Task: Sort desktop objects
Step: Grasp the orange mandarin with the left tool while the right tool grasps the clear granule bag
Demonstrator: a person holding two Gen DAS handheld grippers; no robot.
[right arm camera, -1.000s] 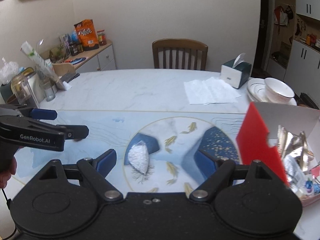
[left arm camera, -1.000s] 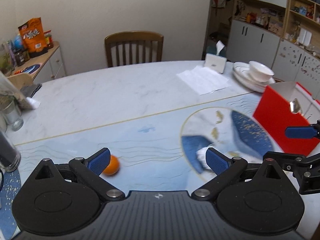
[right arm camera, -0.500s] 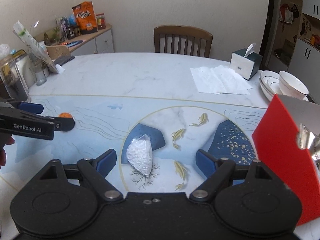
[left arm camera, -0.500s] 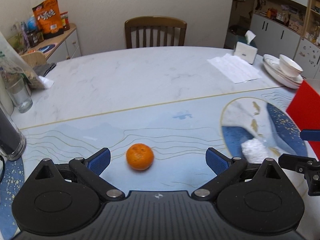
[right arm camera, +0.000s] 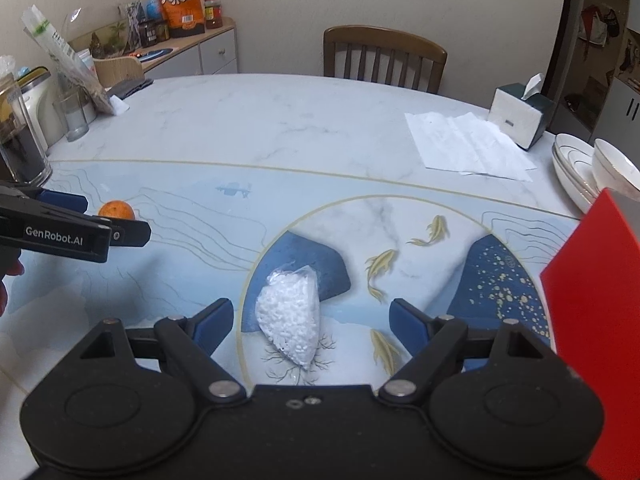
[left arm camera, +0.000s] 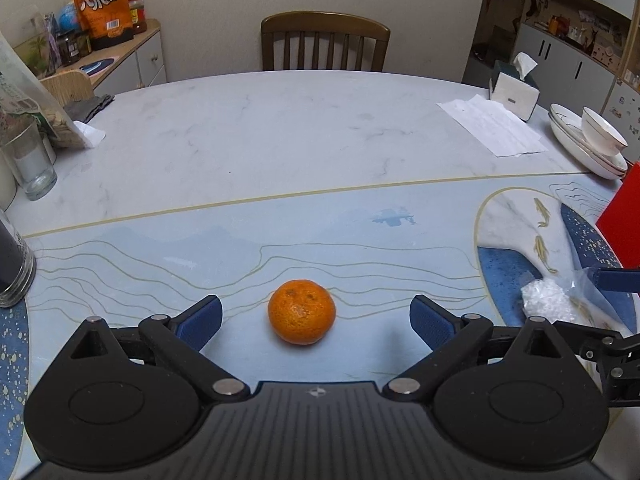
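— Blue pads on the left gripper (left arm camera: 314,322), are they together or apart?
— Wide apart, gripping nothing. The orange (left arm camera: 301,312) sits on the table (left arm camera: 280,140) between the two fingers, touching neither, a bit nearer the left pad.

— And the right gripper (right arm camera: 311,322)?
— Spread too, with nothing clamped. A clear bag of white pellets (right arm camera: 289,322) lies flat on the mat (right arm camera: 180,264) between its fingers, closer to the left one, over the dark blue patch of the round fish design.

— What stands further out?
— A red box (right arm camera: 592,320) at the right edge, just beside the right finger. Behind it, a stack of plates (right arm camera: 572,172) with a bowl (right arm camera: 614,170) on top. Sheets of white paper (right arm camera: 464,144) lie near a tissue box (right arm camera: 518,114). A wooden chair (left arm camera: 325,42) stands at the far side, and a glass (left arm camera: 30,160) at the left edge.
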